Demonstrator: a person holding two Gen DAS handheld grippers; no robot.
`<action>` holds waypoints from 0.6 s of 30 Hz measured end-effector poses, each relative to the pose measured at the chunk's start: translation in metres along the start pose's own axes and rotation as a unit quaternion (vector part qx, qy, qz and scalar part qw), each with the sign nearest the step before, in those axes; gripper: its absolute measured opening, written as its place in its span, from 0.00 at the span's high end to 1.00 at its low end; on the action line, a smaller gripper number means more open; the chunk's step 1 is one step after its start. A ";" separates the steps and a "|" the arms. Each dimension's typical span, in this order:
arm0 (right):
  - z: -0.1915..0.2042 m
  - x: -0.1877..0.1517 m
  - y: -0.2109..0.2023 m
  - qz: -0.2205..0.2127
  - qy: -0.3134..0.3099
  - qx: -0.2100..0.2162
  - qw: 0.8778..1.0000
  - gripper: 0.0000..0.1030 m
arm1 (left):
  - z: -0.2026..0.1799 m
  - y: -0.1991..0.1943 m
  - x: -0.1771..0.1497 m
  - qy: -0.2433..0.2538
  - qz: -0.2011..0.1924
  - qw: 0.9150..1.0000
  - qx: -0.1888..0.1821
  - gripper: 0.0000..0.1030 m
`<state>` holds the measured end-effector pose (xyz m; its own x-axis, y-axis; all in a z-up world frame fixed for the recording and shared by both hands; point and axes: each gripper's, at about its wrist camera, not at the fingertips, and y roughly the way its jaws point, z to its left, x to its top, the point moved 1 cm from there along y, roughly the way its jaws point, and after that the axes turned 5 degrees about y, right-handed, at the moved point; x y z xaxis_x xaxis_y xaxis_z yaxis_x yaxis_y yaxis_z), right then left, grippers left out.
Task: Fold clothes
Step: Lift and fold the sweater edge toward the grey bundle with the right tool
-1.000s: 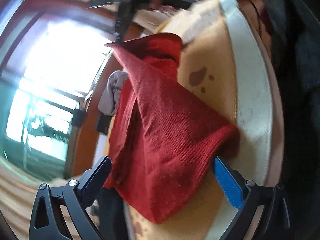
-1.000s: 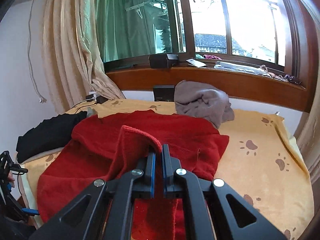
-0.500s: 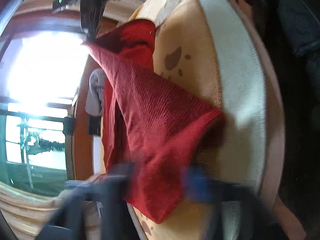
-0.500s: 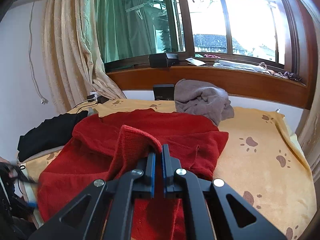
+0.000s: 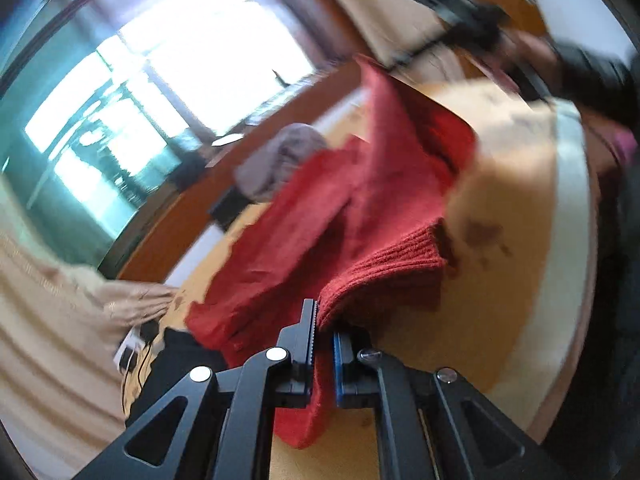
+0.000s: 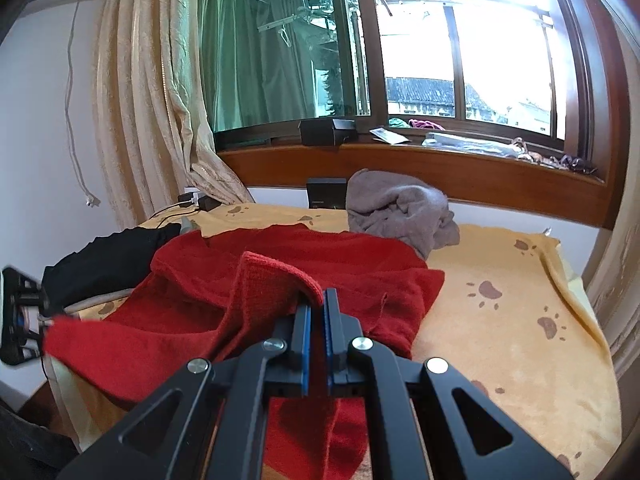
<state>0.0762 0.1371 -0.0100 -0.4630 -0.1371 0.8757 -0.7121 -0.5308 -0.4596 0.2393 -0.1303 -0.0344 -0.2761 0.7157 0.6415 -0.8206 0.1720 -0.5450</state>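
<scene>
The red sweater (image 6: 288, 292) lies across the yellow paw-print blanket (image 6: 512, 312) on the bed, partly lifted at two places. The right gripper (image 6: 315, 312) has its fingers pinched nearly closed on a ribbed edge raised at the frame's centre. The left gripper (image 5: 322, 332), seen at the lower middle of its own view, is closed on another ribbed edge at the sweater's near corner.

The likely trouble is the thick knit slipping from either pinch if the two pulls diverge, or the slack middle bunching into a crooked fold. The sweater's far edge touches the grey garment (image 6: 396, 212) at upper centre, and a black garment (image 6: 108, 256) lies just beside it at left; either could be dragged along. Bare blanket at the right of the frame offers the most room; the bed edge at lower left is close.
</scene>
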 end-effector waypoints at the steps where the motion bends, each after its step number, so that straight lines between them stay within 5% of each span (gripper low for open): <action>1: -0.001 0.001 0.000 -0.001 0.000 -0.001 1.000 0.94 | 0.009 -0.002 0.000 -0.021 -0.009 1.000 0.003 0.92; 6: -0.008 0.007 0.004 -0.008 0.012 -0.006 1.000 0.94 | 0.050 -0.005 -0.003 -0.122 -0.050 0.991 0.006 0.92; 18: -0.020 0.034 0.022 -0.022 0.032 -0.019 0.999 0.94 | 0.129 0.033 -0.008 -0.263 -0.083 0.961 0.033 0.93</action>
<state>0.0341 0.1377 0.0067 -0.4629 -0.0590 0.8844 -0.7512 -0.5035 -0.4268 0.1495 -0.2175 0.0120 -0.3391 0.2385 0.9100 -0.9002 0.1988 -0.3875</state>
